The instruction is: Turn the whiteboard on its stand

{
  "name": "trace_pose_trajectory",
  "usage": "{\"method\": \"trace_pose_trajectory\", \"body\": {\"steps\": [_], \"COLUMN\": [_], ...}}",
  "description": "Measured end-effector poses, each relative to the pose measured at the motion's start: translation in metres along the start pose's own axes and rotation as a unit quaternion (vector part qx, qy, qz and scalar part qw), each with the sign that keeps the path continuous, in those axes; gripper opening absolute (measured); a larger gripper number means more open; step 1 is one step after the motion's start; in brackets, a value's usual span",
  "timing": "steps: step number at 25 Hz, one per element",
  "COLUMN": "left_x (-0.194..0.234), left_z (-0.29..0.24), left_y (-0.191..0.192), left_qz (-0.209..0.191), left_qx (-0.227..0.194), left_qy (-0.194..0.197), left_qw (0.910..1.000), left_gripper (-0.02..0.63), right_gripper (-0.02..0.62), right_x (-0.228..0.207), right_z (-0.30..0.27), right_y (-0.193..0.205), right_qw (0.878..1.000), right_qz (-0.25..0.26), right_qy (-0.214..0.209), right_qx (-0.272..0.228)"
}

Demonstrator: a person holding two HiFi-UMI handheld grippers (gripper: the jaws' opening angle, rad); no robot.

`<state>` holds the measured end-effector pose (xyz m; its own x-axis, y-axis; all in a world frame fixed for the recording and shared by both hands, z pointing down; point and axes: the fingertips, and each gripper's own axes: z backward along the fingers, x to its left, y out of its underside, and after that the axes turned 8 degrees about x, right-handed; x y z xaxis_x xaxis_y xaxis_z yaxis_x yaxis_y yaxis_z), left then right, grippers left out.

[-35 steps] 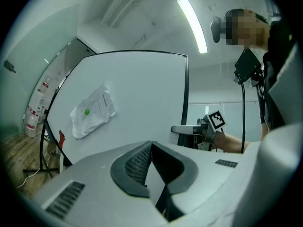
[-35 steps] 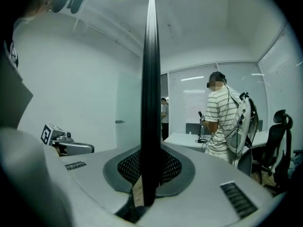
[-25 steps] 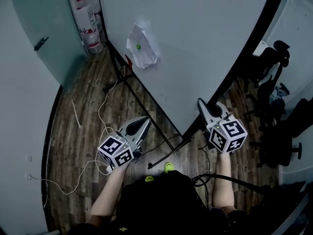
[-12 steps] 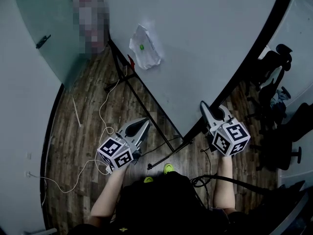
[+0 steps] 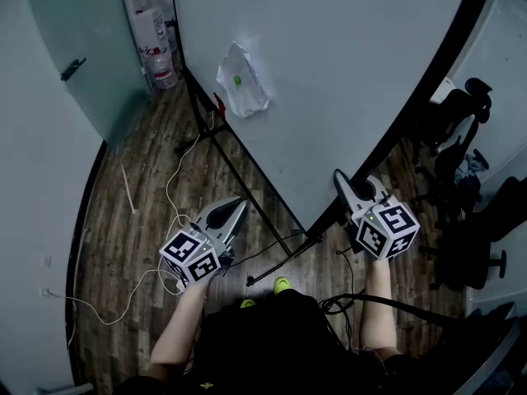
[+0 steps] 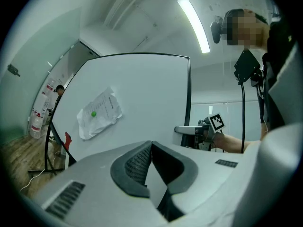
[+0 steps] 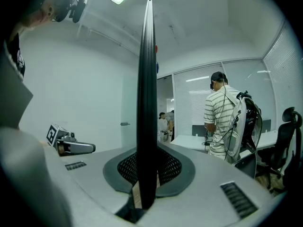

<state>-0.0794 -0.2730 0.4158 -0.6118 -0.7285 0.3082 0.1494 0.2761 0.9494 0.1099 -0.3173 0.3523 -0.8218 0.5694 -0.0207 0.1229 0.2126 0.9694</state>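
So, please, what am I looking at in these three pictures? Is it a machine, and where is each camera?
No machine: a person holds a two-fingered gripper in each hand. One picture looks down from the person's head; the other two look along each gripper's fingers. The surface below is a wooden floor. On it a whiteboard sits on a black stand, with a paper sheet stuck to it. The right gripper is clamped on the board's black edge. The left gripper is shut, holding nothing, beside the board.
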Motion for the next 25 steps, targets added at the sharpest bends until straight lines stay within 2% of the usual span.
{"method": "trace_pose_trajectory", "body": {"steps": [5, 25], "left_x": [0.000, 0.016], "left_z": [0.002, 0.014], "left_y": [0.000, 0.005], "left_qz": [-0.003, 0.006], "left_qx": [0.002, -0.002], "left_qy": [-0.007, -0.043], "left_qw": [1.0000, 0.9990], "left_gripper": [0.018, 0.018], "right_gripper": [0.060, 0.060], "right_x": [-0.005, -0.021], "right_z": [-0.010, -0.069], "right_y": [-0.002, -0.017], "right_qw": [1.000, 0.999], "right_qz": [0.003, 0.001], "right_qy": [0.001, -0.041], "right_qx": [-0.004, -0.003]}}
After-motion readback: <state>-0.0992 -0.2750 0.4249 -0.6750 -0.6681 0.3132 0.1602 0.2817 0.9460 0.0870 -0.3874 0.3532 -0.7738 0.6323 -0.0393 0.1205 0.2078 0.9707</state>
